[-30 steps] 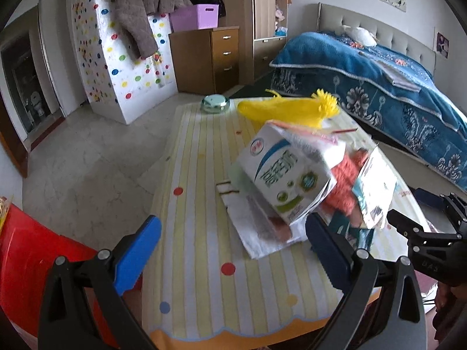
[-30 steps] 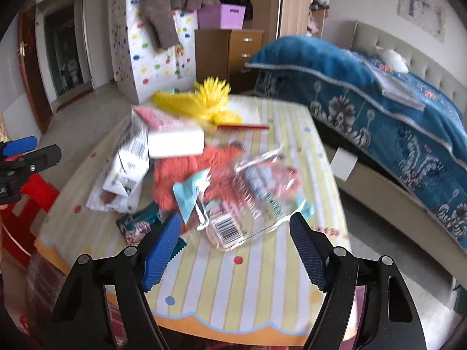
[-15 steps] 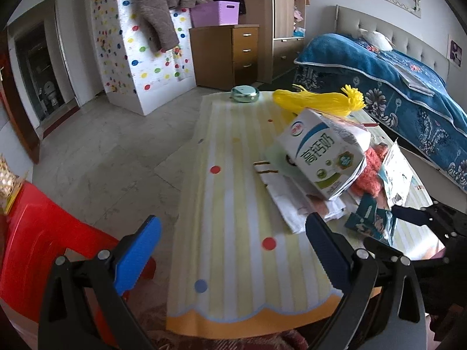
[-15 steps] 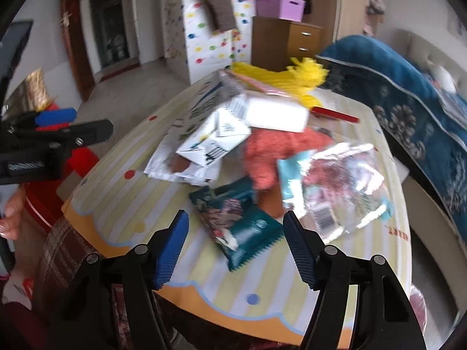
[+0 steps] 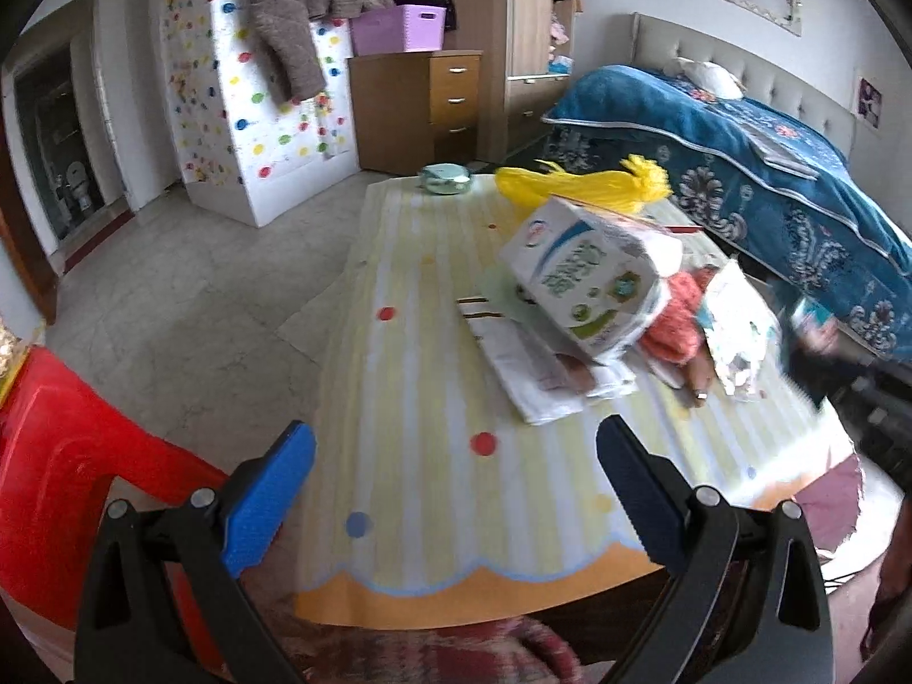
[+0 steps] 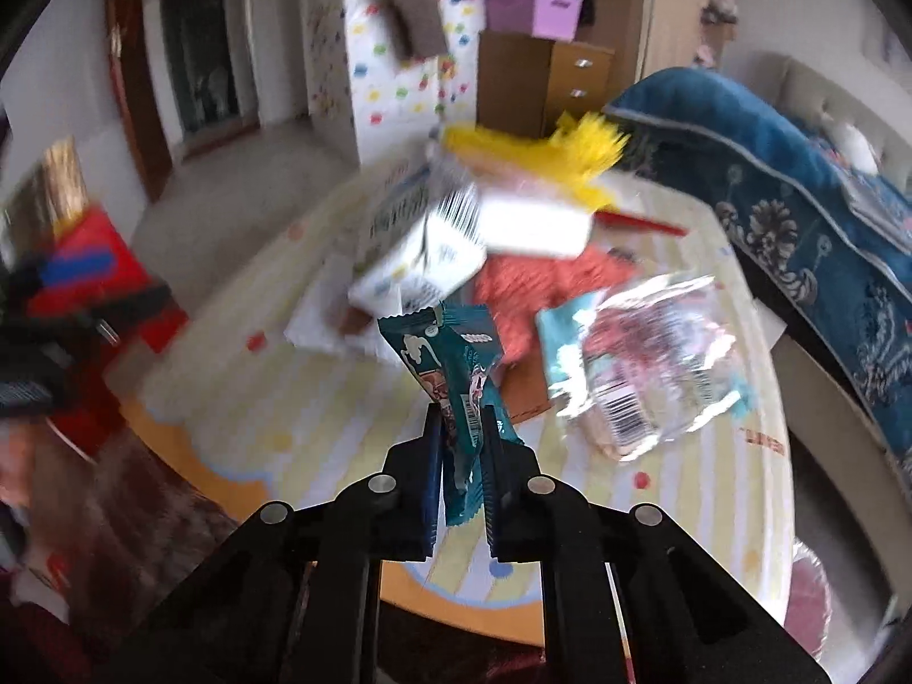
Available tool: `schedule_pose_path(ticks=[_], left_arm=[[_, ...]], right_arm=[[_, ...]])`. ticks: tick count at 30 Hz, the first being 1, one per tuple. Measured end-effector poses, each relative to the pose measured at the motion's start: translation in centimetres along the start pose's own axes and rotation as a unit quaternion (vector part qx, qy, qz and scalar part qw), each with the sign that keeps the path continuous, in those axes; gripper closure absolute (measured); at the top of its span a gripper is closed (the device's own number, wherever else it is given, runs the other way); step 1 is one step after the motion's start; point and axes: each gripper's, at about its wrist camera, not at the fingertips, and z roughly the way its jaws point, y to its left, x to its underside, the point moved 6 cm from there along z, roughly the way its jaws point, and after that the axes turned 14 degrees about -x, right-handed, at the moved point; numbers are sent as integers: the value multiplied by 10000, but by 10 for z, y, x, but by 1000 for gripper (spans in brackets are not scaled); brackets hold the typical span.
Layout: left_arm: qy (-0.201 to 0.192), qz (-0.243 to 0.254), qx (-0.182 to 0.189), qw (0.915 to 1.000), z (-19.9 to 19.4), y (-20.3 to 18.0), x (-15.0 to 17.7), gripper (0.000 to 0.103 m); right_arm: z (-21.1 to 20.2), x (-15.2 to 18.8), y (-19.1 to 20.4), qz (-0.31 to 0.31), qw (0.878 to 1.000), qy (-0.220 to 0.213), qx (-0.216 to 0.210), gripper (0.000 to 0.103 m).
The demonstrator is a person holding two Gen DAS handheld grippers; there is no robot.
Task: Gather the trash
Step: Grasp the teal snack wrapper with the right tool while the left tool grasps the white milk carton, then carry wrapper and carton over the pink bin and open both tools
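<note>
A teal snack wrapper (image 6: pixel 456 365) stands up between the pads of my right gripper (image 6: pixel 463 427), whose jaws are closing and press on it above the table's near edge. Behind it on the striped tablecloth (image 6: pixel 319 399) lie a white milk carton (image 6: pixel 422 251), an orange cloth (image 6: pixel 547 290) and a clear plastic bag (image 6: pixel 644 365). In the left wrist view my left gripper (image 5: pixel 450 473) hangs open over the near end of the tablecloth (image 5: pixel 427 399), with nothing between its blue pads. The milk carton (image 5: pixel 587 279) and white papers (image 5: pixel 536 365) lie beyond it.
A yellow plastic bag (image 5: pixel 575 185) and a small green tin (image 5: pixel 444 178) sit at the table's far end. A red plastic chair (image 5: pixel 62 473) stands left of the table. A bed with a blue cover (image 5: pixel 758 171) runs along the right. A wooden drawer chest (image 5: pixel 422 102) is behind.
My right gripper swung left to the teal wrapper, shut on it and lifted it off the cloth. My left gripper drew back a little toward the table's near end, still open.
</note>
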Motion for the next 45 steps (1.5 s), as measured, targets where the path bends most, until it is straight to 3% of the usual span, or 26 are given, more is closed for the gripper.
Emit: schedule_pose_path(ticks=[4, 9, 21, 27, 30, 32, 34, 41, 45], left_arm=[[-224, 290, 140, 9992, -1, -34, -8, 12], [-464, 560, 99, 9973, 11, -75, -21, 12], [-224, 637, -391, 9969, 70, -114, -37, 18], [-188, 572, -628, 9962, 80, -110, -40, 30], [-355, 559, -751, 9950, 75, -107, -41, 34], [-444, 525, -749, 9948, 70, -104, -43, 48], [-469, 463, -676, 9955, 65, -97, -43, 65], [-858, 12, -131, 9962, 31, -56, -48, 66], [-1062, -154, 488, 9930, -10, -36, -49, 66]], right_arm=[[-40, -8, -19, 297, 9981, -460, 284, 91], [-59, -11, -57, 643, 9937, -709, 586, 91], [-56, -2, -108, 1111, 9897, -689, 588, 90], [-50, -2, -115, 1180, 9893, -638, 582, 90], [-49, 0, -115, 1208, 9890, -624, 582, 90], [-51, 1, -112, 1212, 9889, -633, 587, 90], [-54, 2, -110, 1200, 9888, -648, 600, 90], [-67, 6, -96, 1149, 9886, -744, 623, 90], [-79, 6, -83, 1076, 9886, -829, 655, 90]])
